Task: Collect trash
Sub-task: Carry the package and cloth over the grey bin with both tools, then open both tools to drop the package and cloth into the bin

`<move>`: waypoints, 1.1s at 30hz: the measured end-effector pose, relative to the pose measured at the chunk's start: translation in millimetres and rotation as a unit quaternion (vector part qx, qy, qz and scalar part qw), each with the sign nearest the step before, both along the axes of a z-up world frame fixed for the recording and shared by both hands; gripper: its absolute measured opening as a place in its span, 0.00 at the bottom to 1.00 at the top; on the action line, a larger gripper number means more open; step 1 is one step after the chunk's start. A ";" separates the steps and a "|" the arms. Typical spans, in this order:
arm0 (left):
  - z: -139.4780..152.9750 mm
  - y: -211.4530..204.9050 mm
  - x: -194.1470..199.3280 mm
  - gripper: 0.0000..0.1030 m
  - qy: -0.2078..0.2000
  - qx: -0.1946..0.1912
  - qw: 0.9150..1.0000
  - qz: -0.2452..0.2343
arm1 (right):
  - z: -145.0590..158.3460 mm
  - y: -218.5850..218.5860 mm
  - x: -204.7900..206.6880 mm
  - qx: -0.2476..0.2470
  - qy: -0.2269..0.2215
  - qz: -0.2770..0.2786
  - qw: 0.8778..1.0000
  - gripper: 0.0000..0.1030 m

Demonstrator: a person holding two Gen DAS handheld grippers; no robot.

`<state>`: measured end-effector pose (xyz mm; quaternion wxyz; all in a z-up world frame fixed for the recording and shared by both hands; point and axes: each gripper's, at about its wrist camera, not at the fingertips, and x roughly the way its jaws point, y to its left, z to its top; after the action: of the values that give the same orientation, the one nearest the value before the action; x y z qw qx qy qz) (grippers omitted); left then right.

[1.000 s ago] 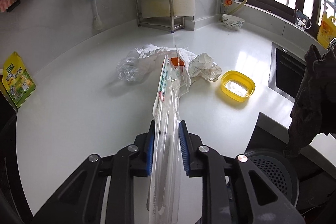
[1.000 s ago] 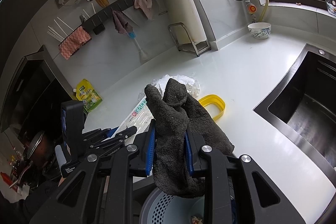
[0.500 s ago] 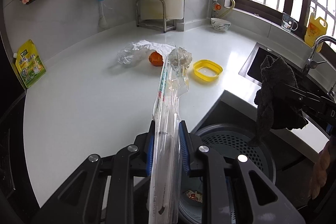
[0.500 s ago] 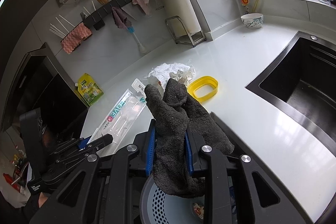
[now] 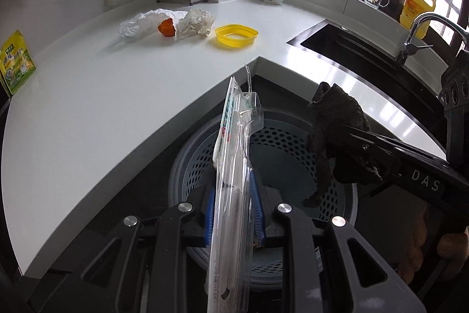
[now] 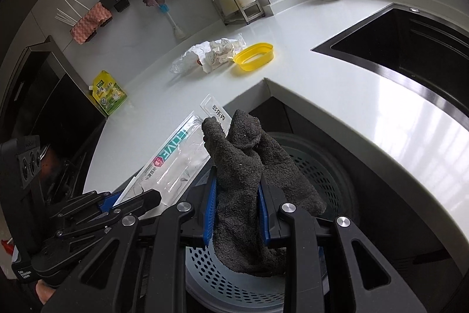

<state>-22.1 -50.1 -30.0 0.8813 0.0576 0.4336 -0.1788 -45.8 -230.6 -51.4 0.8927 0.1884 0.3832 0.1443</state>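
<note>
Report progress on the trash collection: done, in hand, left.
Done: little; some scraps show in the perforated bin. In hand: left gripper clamps a clear blister pack and right gripper a dark rag, both over the bin. Left on the counter: crumpled paper, plastic wrap, orange scrap.

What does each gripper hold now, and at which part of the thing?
The left gripper clamps the clear plastic package near its lower end. The right gripper clamps the dark cloth around its middle, both ends hanging free.
</note>
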 end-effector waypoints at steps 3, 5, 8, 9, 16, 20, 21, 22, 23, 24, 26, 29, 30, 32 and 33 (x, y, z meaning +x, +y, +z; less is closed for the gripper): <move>-8.1 -1.8 -3.5 0.21 0.003 0.008 1.000 -0.004 | -7.1 -1.2 -2.9 -0.001 0.007 -0.001 1.000 0.23; -12.8 -0.4 -2.2 0.21 0.011 0.010 1.000 -0.003 | -10.8 -2.4 -3.3 -0.001 0.012 -0.004 1.000 0.23; -17.5 2.1 0.5 0.21 0.023 0.006 1.000 0.001 | -14.6 -3.3 -2.8 0.003 0.017 -0.005 1.000 0.23; -18.7 1.5 0.6 0.21 0.025 0.007 1.000 0.001 | -15.8 -3.2 -2.6 0.004 0.018 -0.004 1.000 0.23; -19.3 -0.9 -0.5 0.40 0.018 0.015 1.000 0.004 | -19.7 -2.4 -2.4 0.001 0.022 -0.007 1.000 0.28; -15.6 1.1 -1.3 0.59 0.008 0.012 1.000 0.008 | -19.0 -5.2 -2.7 -0.005 0.019 -0.016 1.000 0.37; -15.6 1.1 -1.1 0.59 0.008 0.012 1.000 0.009 | -19.0 -6.3 -2.9 -0.004 0.019 -0.018 1.000 0.37; -15.9 1.2 -0.9 0.59 0.009 0.012 1.000 0.009 | -18.9 -7.3 -2.9 -0.003 0.018 -0.020 1.000 0.37; -16.1 1.5 -0.7 0.59 0.011 0.012 1.000 0.010 | -18.5 -8.5 -3.1 -0.003 0.017 -0.021 1.000 0.38; -16.4 2.1 -0.2 0.59 0.012 0.011 1.000 0.011 | -17.9 -9.5 -3.6 -0.003 0.015 -0.022 1.000 0.38; -16.4 2.7 0.1 0.59 0.012 0.012 1.000 0.012 | -17.0 -10.6 -4.2 -0.003 0.012 -0.024 1.000 0.39; -15.6 2.8 0.0 0.62 0.011 0.011 1.000 0.013 | -16.2 -11.3 -4.5 -0.005 0.010 -0.025 1.000 0.41; -15.4 3.0 0.0 0.63 0.010 0.011 1.000 0.013 | -16.0 -11.5 -4.6 -0.005 0.010 -0.025 1.000 0.41; -14.4 3.0 -0.3 0.64 0.008 0.012 1.000 0.014 | -15.9 -12.0 -4.9 -0.005 0.010 -0.026 1.000 0.41; -14.4 3.2 -0.7 0.66 0.007 0.012 1.000 0.014 | -15.8 -12.4 -5.1 -0.005 0.009 -0.026 1.000 0.42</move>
<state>-22.8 -47.0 -44.3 0.8800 0.0611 0.4425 -0.1612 -51.0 -243.0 -67.2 0.8934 0.1955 0.3870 0.1177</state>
